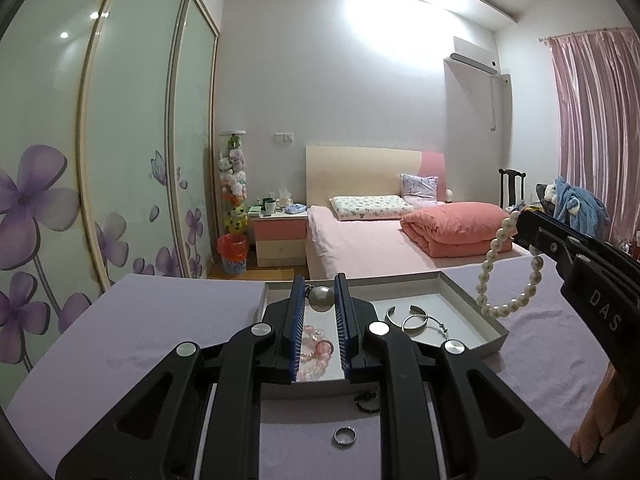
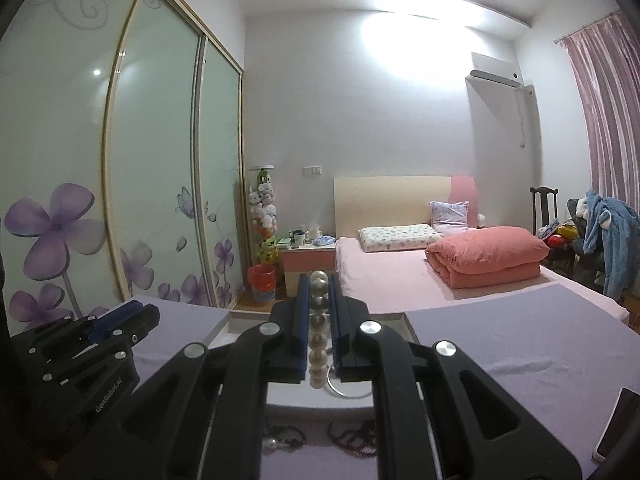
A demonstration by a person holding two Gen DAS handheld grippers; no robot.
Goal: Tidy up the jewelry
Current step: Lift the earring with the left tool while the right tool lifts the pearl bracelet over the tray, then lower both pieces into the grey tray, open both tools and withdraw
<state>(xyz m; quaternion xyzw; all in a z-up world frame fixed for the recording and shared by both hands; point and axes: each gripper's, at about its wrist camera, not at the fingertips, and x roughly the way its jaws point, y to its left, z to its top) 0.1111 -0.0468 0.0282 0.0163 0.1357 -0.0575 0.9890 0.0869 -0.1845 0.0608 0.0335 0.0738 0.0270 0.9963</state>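
Holding a silver ball pendant between its blue pads, the left claw is hovering over a shallow white tray that is sitting on a table covered in lilac cloth. The jaws are standing close together with the ball pressed between them near the tips. The right claw is gripping a pearl bracelet; its jaws are drawn nearly together on the beads, and in the left wrist view the loop is hanging freely below the tips, above the tray's right wall. In the right wrist view the same pearls are appearing as a vertical row between the pads.

Inside the tray, two silver bangles are lying side by side, touching or nearly so, and a pink beaded bracelet is lying directly beneath the left claw. Outside the tray, on the cloth nearer the camera, a silver ring and a dark beaded piece are resting well apart from each other. Further dark beaded strands are lying on the cloth below the right claw. Part of a hand is showing at the lower right edge. A bed with a folded coral quilt is filling the background.
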